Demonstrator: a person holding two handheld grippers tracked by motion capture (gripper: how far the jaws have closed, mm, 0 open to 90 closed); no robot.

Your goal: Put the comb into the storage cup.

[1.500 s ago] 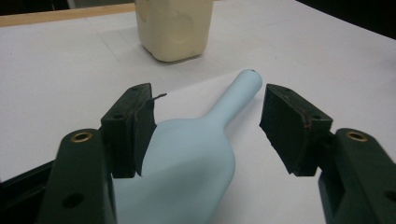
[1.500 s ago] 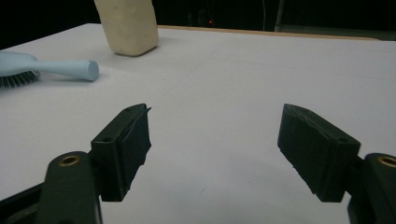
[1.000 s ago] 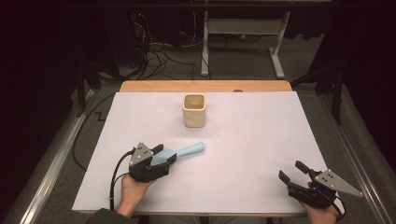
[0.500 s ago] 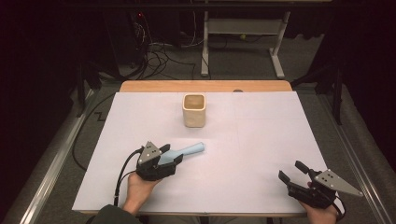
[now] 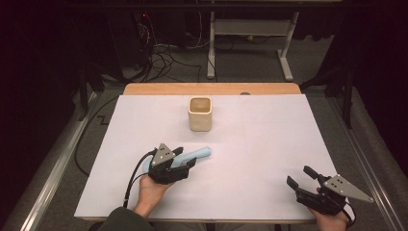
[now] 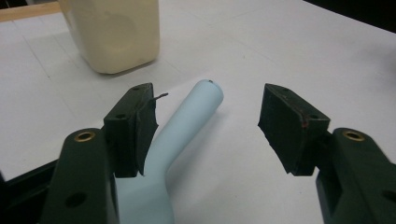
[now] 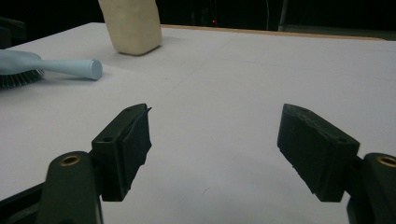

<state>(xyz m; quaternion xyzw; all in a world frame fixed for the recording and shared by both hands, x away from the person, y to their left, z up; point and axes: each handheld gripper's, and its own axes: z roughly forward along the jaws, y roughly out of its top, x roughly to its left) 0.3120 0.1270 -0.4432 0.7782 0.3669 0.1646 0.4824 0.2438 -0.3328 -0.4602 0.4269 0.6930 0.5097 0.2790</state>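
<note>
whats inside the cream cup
From the high view the cream cup looks empty: only its shaded brownish inner walls show. The very bottom is too dark to tell, and the gripper views show just its outside.

The left tool (image 5: 184, 159) hides the blue brush's (image 5: 198, 154) bristle head.

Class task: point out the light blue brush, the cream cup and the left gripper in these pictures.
light blue brush (image 6: 187, 121), left gripper view, on its handle.
cream cup (image 5: 200, 115), high view, on its front wall.
left gripper (image 6: 205, 128), left gripper view, midway between its open jaws.
</note>
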